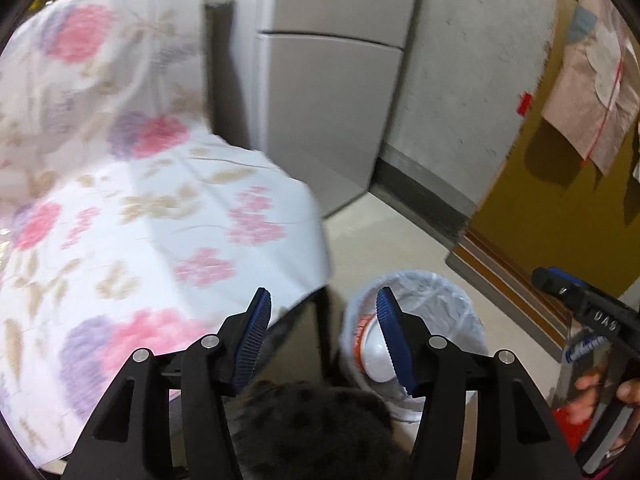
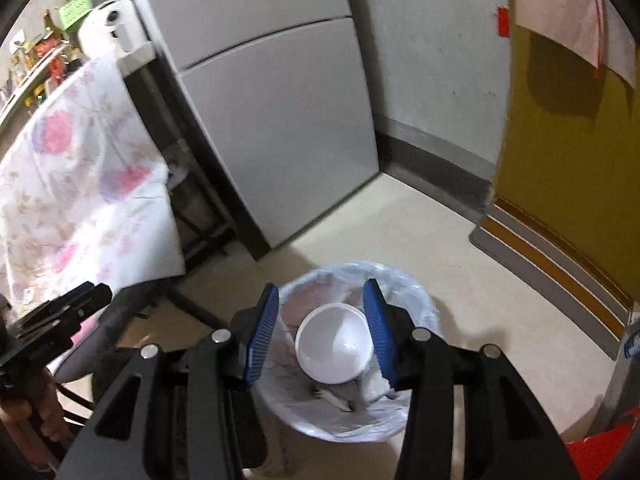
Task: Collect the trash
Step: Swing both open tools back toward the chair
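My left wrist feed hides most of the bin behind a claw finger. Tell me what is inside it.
Observer: A white bowl lies in the bag-lined bin, mouth up and empty.
Operator: Report the right claw.
Observer: The right claw is open and points at the bin, with nothing between its fingers.
Operator: Say what lies under the bowl.
Observer: Some pale scrap shows beneath it; I cannot tell what it is.
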`<state>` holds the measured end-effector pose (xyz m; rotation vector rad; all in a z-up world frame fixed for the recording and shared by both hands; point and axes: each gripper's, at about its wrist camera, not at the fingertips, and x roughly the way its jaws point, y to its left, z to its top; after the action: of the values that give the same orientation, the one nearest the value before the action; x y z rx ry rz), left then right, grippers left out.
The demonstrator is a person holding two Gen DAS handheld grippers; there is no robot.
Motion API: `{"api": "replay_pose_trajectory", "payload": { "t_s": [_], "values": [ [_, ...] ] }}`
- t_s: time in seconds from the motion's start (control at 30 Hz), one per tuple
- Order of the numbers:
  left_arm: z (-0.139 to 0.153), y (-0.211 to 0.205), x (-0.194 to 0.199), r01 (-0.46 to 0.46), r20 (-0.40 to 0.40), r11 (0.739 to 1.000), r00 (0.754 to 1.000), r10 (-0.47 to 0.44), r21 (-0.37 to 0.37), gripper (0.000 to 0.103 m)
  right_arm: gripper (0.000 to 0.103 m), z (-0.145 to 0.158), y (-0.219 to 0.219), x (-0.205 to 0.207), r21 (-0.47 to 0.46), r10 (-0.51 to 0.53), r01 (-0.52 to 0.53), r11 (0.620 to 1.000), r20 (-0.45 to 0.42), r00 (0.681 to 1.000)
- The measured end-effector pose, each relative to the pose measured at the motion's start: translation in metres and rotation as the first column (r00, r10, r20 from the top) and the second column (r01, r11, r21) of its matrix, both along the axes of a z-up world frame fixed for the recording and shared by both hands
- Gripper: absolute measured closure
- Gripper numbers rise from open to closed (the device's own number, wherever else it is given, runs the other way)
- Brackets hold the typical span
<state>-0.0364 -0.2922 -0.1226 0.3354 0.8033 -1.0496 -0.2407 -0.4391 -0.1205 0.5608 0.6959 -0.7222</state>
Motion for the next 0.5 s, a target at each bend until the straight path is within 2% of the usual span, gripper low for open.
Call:
{"api": "replay_pose_trajectory", "payload": {
  "t_s": [0.2, 0.33, 0.37, 0.43, 0.47, 0.5],
  "values": [
    [0.016, 0.057, 0.019, -0.113, 0.047, 0.994, 0.992, 0.113, -0.011, 0.046, 0.059, 0.028, 0.040, 0.031, -0.057, 0.135, -0.135, 0.989, 0.004, 0.991],
    [0.027, 0.104, 0.029, -0.207, 0.090, 0.978, 0.974, 0.209, -0.028, 0.043, 0.059, 0.042, 0.074, 0.059, -0.123, 0.239, -0.237, 0.964, -0.003, 0.971],
    [0.028, 0.114, 0.032, -0.231, 0.096, 0.973, 0.968, 0.232, -0.028, 0.043, 0.057, 0.043, 0.080, 0.064, -0.128, 0.258, -0.256, 0.958, -0.002, 0.966],
    [0.031, 0.138, 0.040, -0.279, 0.093, 0.960, 0.955, 0.281, -0.030, 0.043, 0.043, 0.045, 0.092, 0.080, -0.126, 0.296, -0.294, 0.947, 0.000, 0.955],
    [0.032, 0.152, 0.045, -0.307, 0.085, 0.951, 0.947, 0.309, -0.032, 0.041, 0.041, 0.045, 0.098, 0.087, -0.123, 0.315, -0.312, 0.942, 0.003, 0.949],
    [0.033, 0.162, 0.050, -0.327, 0.080, 0.945, 0.941, 0.328, -0.032, 0.034, 0.039, 0.046, 0.106, 0.097, -0.118, 0.339, -0.336, 0.934, 0.004, 0.941]
  ]
}}
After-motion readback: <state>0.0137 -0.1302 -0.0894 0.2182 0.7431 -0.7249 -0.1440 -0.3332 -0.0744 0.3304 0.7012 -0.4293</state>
